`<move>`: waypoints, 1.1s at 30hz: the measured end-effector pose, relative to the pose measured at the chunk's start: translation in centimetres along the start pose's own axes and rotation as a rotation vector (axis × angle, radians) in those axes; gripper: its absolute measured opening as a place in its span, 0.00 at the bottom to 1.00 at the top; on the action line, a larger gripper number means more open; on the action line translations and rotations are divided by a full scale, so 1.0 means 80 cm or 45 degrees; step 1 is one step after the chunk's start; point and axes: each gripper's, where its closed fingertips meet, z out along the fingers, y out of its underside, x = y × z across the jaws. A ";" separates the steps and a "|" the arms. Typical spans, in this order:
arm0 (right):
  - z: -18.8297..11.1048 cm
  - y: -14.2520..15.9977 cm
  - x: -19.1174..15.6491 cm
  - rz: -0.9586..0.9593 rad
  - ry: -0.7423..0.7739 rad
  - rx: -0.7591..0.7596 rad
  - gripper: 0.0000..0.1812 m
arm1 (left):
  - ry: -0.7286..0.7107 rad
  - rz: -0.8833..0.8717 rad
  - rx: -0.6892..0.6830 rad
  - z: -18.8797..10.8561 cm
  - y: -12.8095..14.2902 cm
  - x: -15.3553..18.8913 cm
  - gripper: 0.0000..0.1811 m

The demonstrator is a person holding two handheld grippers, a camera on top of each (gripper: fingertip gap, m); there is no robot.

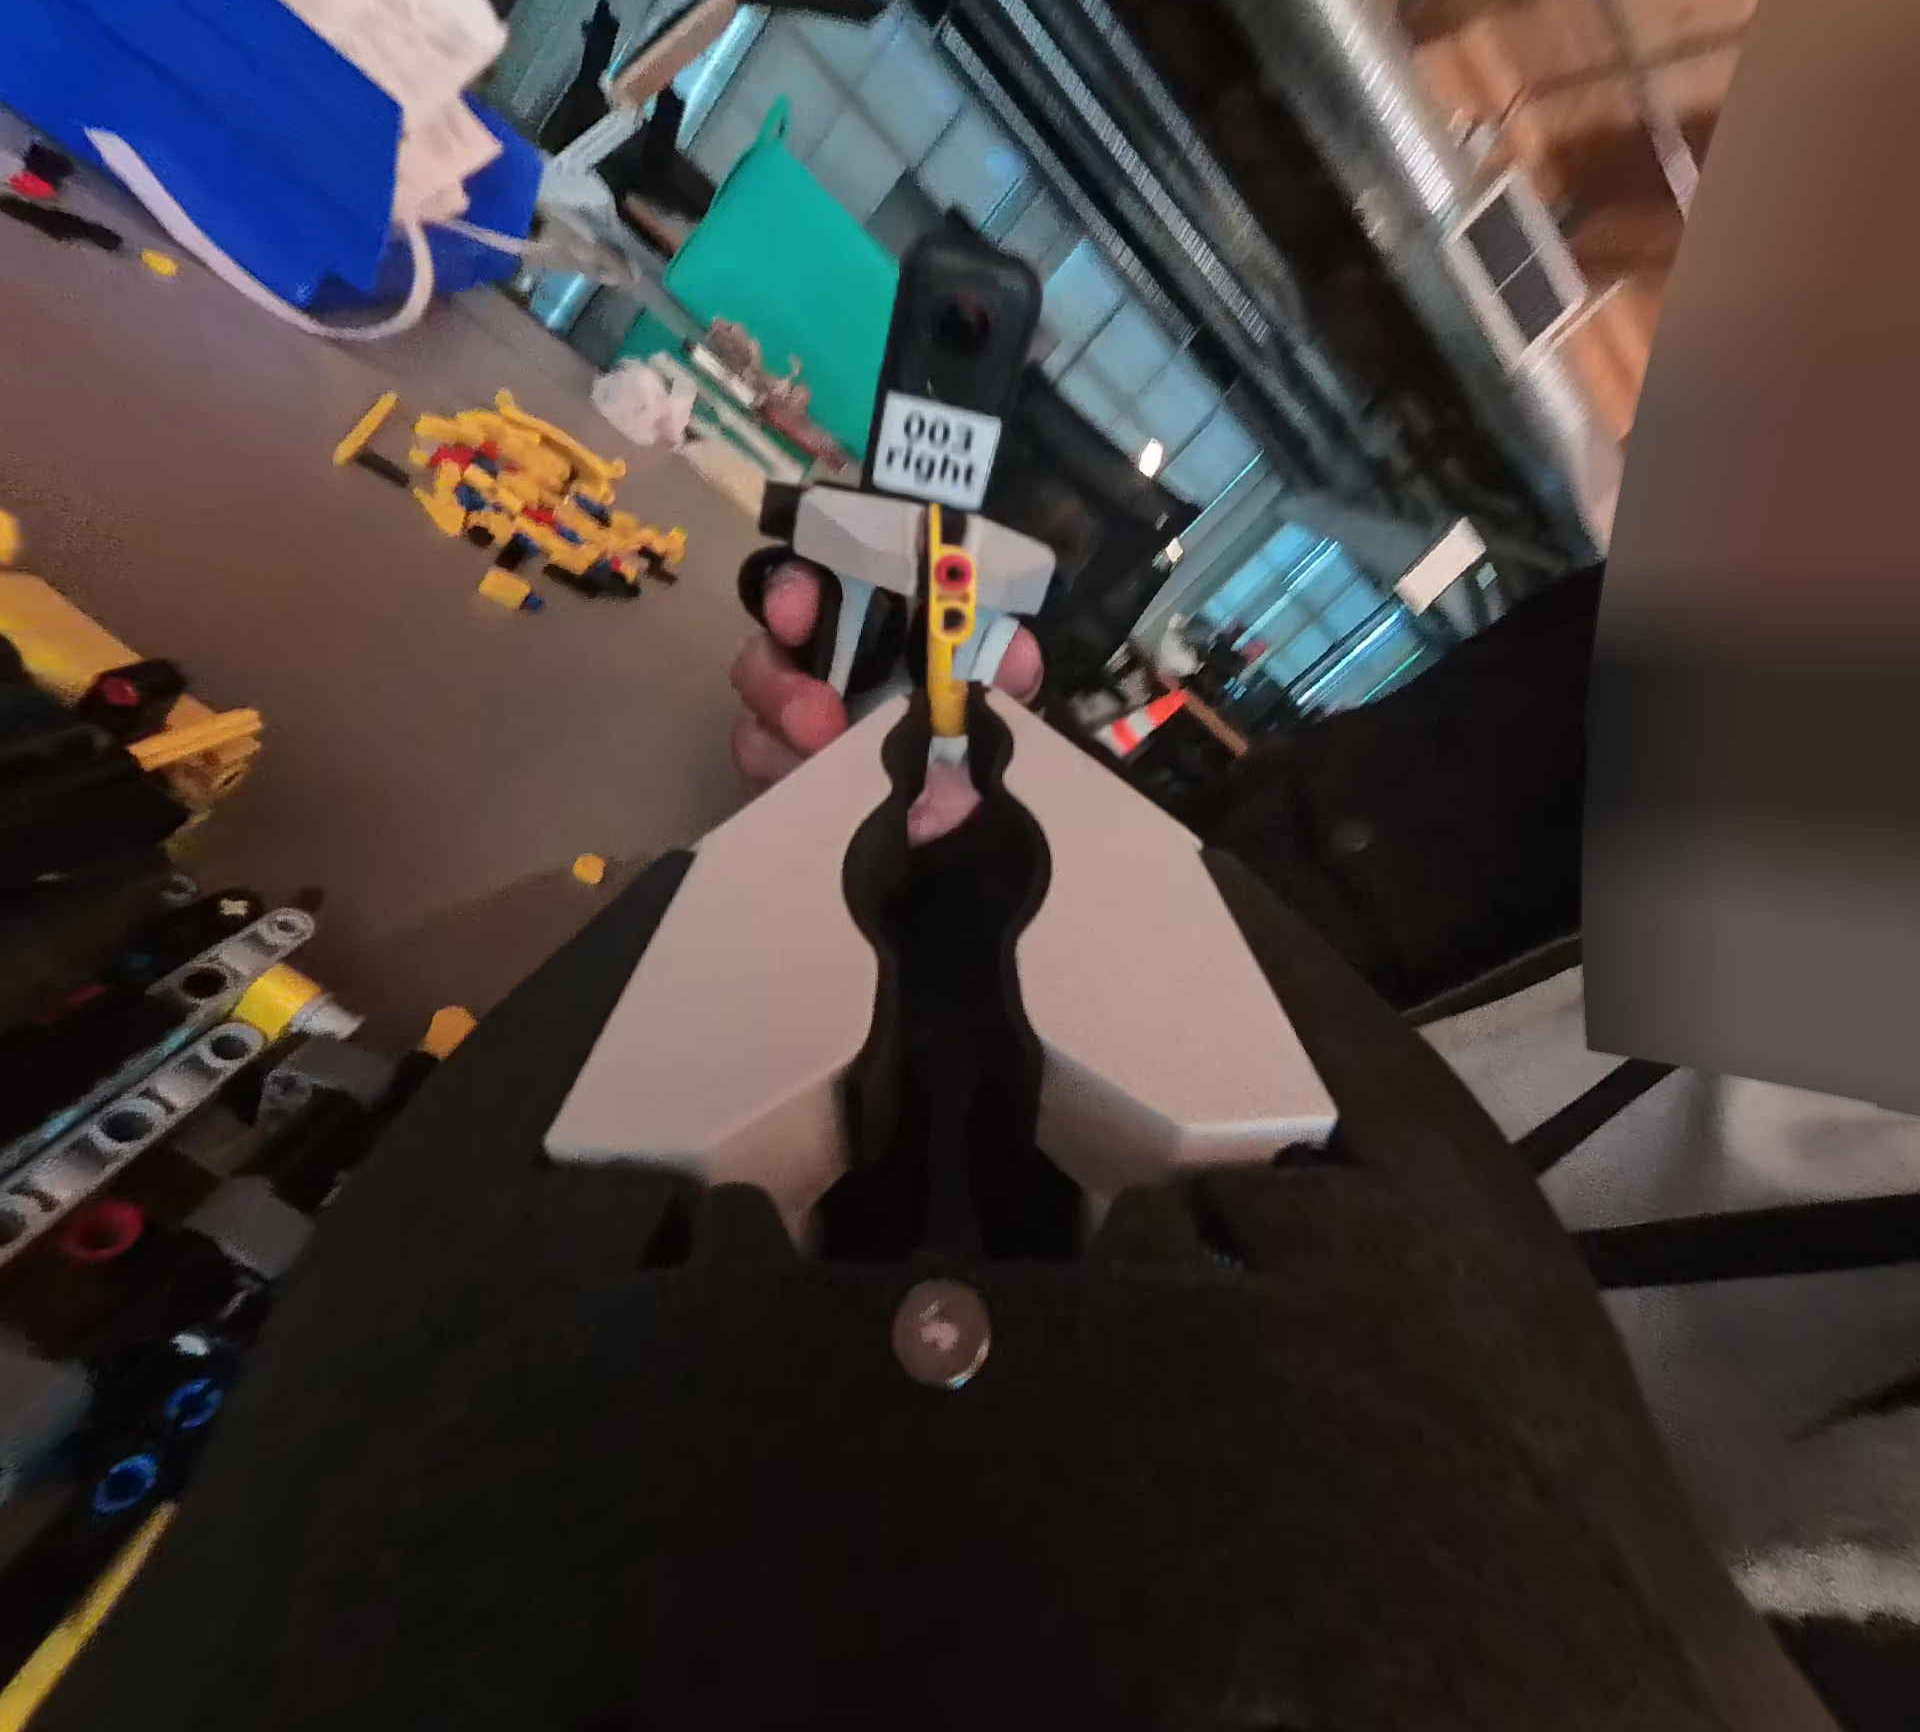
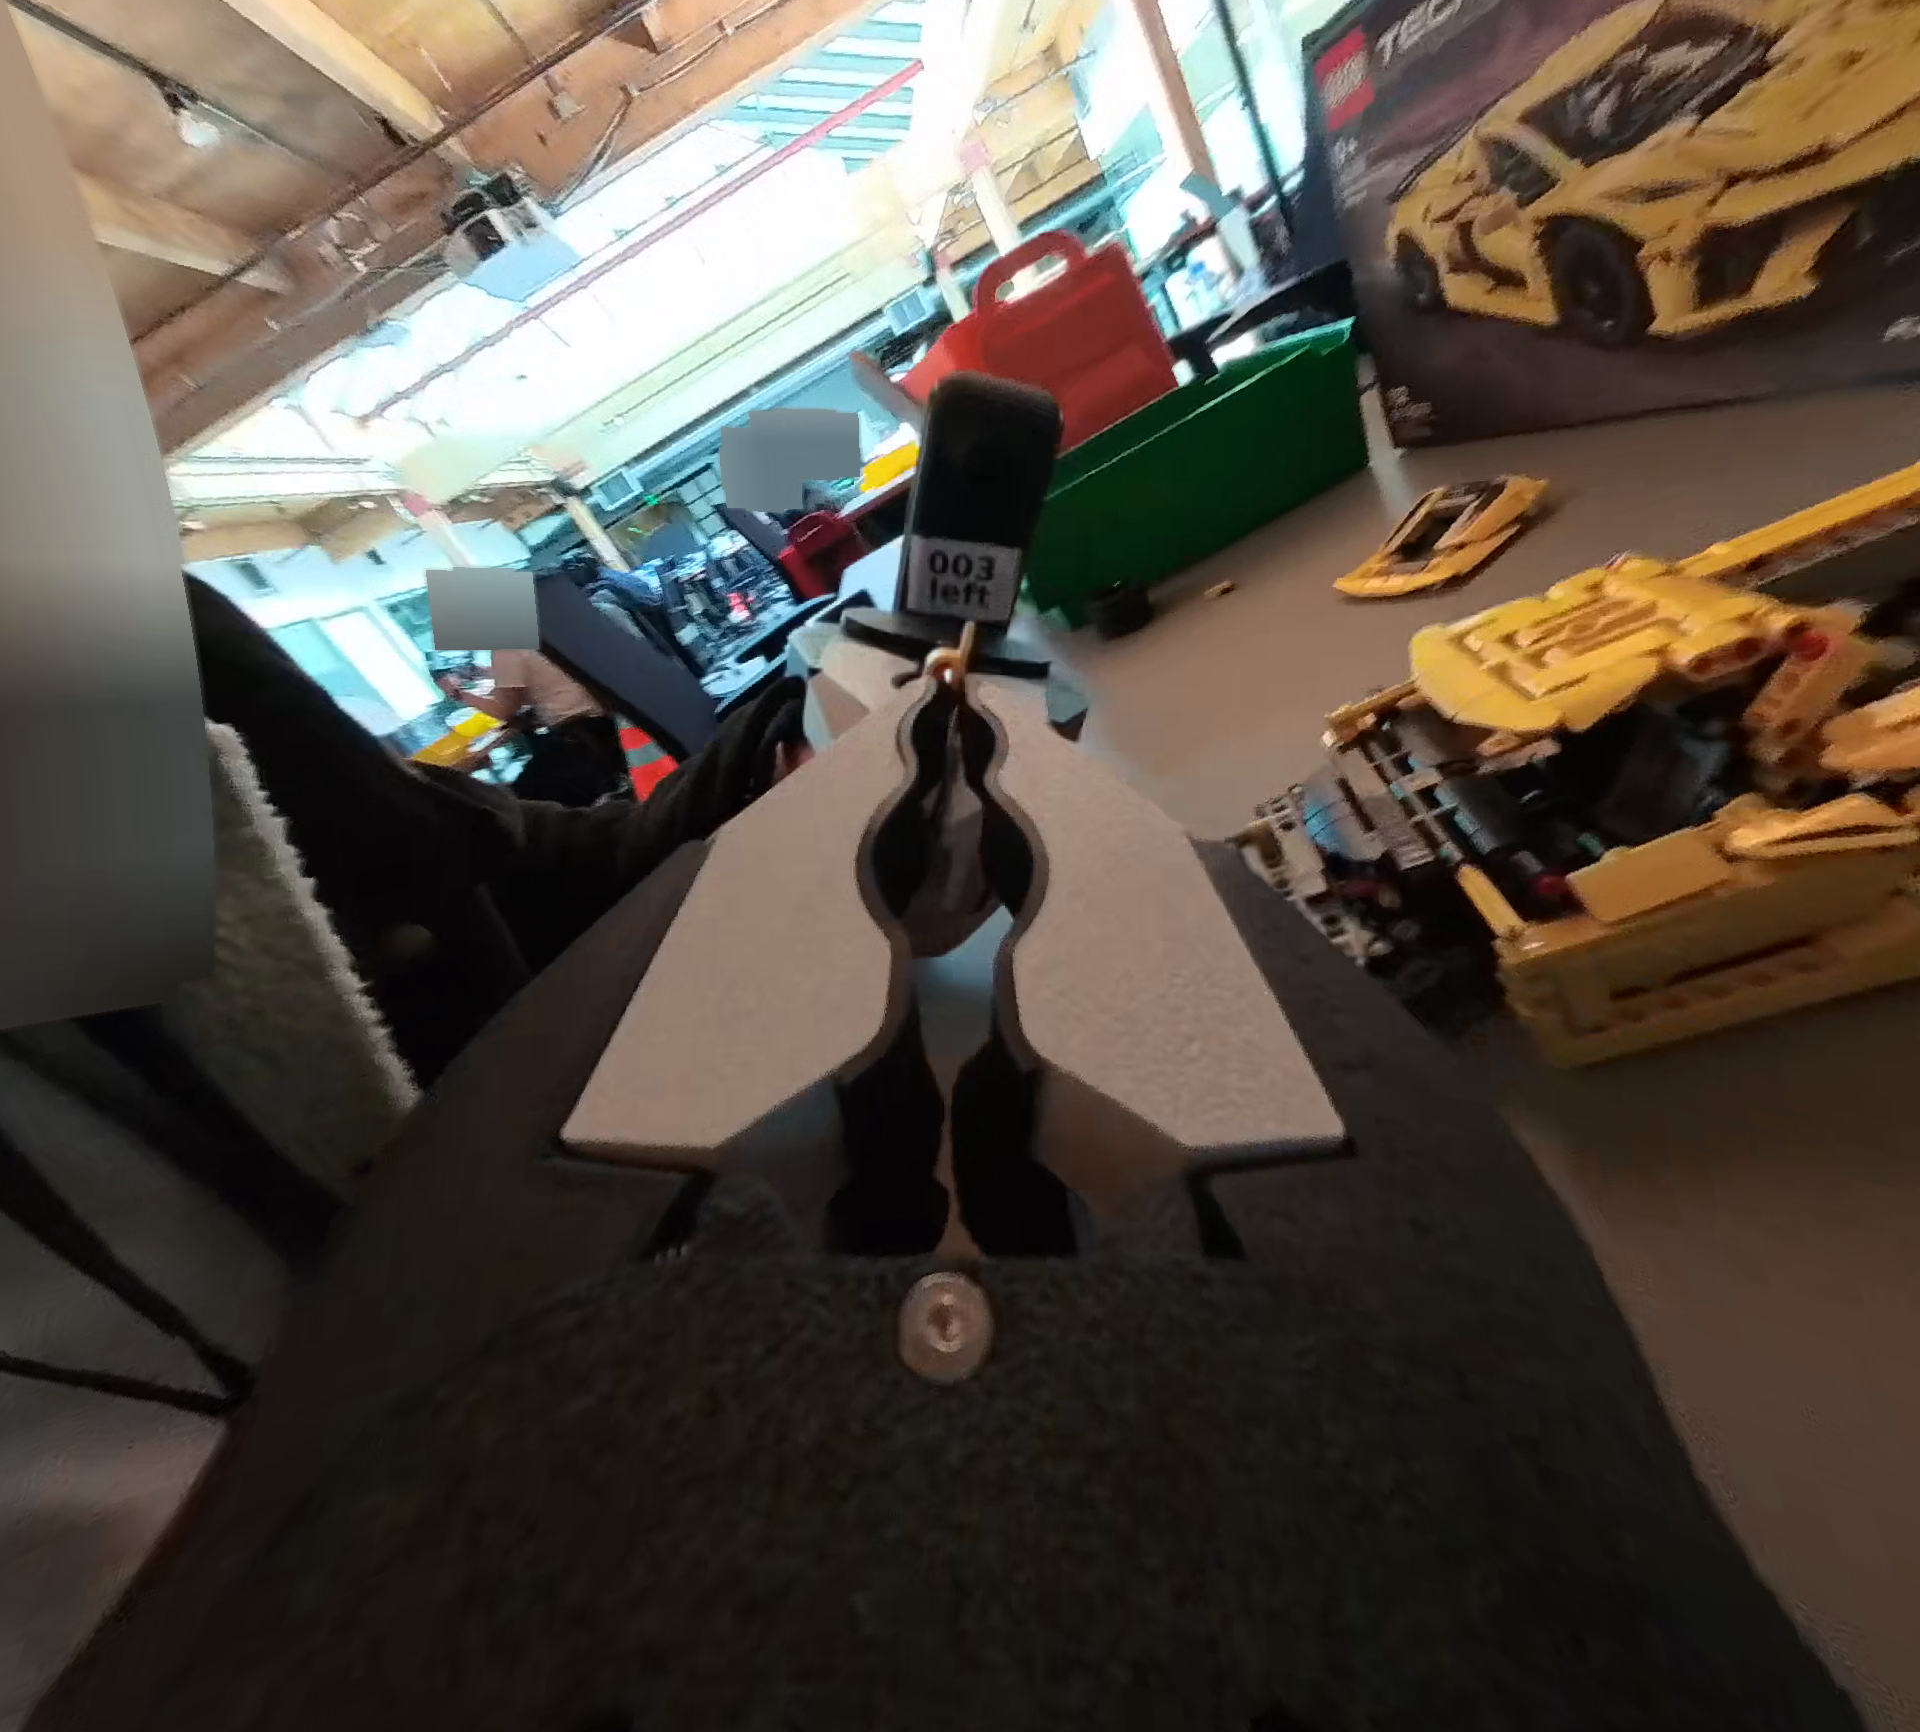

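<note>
In the left wrist view my left gripper is shut on the lower end of a slim yellow beam with a red pin in one hole. It holds the beam upright in the air. My right gripper faces it, with the beam's upper end right in front of its tips. In the right wrist view my right gripper has its fingers together, and a small yellow end of the beam sits just beyond the tips. I cannot tell whether the right pads pinch it. A hand holds the right gripper.
A pile of yellow bricks and a blue bag lie on the table. Grey beams are at the left. A partly built yellow car, a loose yellow panel, a green tray and a box are to the right. Only a small space, under 4 cm, lies between the two pairs of fingers. The partly built yellow car is about 15 cm from both grippers' fingertips.
</note>
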 end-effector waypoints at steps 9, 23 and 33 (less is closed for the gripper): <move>-0.005 0.005 0.000 0.009 -0.012 -0.057 0.00 | -0.148 0.238 -0.100 0.003 0.008 -0.008 0.04; -0.005 0.013 -0.004 -0.111 0.007 -0.137 0.00 | -0.264 0.563 -0.056 -0.004 -0.006 -0.002 0.04; -0.023 0.055 0.001 -0.325 0.003 -0.451 0.01 | -0.449 1.004 -0.409 0.003 0.039 -0.022 0.03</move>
